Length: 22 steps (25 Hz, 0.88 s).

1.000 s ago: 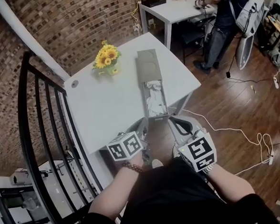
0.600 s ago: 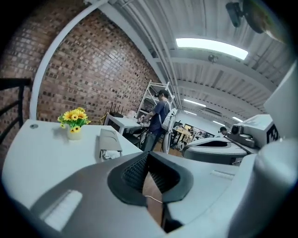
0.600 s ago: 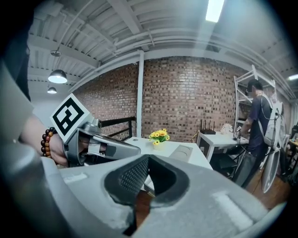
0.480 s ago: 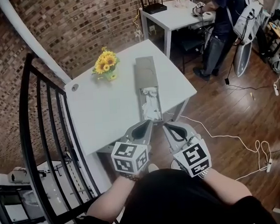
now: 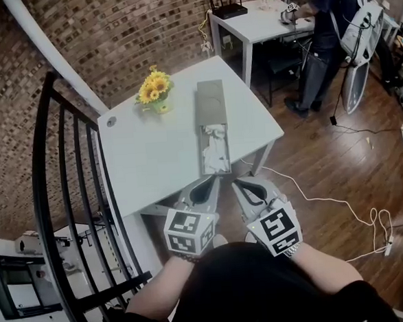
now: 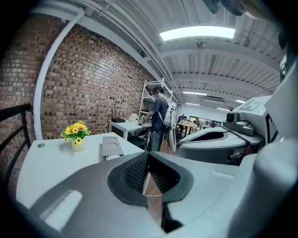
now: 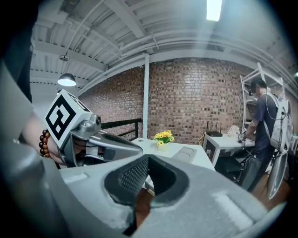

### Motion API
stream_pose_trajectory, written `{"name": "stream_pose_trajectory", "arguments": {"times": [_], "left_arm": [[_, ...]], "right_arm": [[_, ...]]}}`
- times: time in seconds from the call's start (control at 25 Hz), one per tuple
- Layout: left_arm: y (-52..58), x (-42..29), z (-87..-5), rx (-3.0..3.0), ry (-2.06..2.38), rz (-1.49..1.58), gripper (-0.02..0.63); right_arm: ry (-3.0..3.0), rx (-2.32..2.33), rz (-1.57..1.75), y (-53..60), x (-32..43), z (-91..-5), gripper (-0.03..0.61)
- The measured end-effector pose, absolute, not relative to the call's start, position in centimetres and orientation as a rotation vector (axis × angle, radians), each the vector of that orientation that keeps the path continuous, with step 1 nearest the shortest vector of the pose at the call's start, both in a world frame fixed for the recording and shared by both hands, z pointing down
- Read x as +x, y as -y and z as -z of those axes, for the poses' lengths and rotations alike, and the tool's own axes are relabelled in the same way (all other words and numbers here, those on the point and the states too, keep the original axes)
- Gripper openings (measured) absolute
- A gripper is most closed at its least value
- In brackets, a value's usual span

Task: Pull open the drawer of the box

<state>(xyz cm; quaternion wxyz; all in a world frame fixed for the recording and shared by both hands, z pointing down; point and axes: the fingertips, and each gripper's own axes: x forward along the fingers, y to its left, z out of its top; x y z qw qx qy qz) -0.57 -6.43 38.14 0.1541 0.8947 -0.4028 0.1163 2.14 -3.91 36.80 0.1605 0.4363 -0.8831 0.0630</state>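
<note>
A grey box lies lengthwise on the white table. Its drawer stands pulled out toward me, with white crumpled stuff inside. Both grippers hover just off the table's near edge, side by side and apart from the drawer front. My left gripper is shut with nothing in it; its jaws meet in the left gripper view. My right gripper is also shut and empty. The box shows beyond the left jaws, and the same box past the right ones.
A small pot of yellow flowers stands at the table's far left. A black railing runs along the left. At the back right a person stands at a second white table. Cables trail over the wooden floor.
Both grippers have drawn back from the drawer front to just off the table edge. The left one rose and rolled, so its marker cube now faces up. The drawer stays pulled out.
</note>
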Motion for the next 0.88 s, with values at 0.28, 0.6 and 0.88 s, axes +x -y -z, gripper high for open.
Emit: {"name": "stream_pose_trajectory", "arguments": {"times": [0.28,0.6,0.88], "left_arm": [[6.03,0.02,-38.39,2.568,1.195,-0.356,0.011],[5.68,-0.11,-38.65,2.554,1.223,-0.367,0.011],[5.87,0.13,-38.97,2.549,1.232,-0.376,0.011]], "right_arm": [[2.542,1.215,-0.179,3.67,2.65,-37.06,-0.009],[2.555,1.191,-0.175,3.44,2.62,-37.07,-0.009],[2.56,1.18,-0.169,3.71,2.86,-37.18,-0.009]]}}
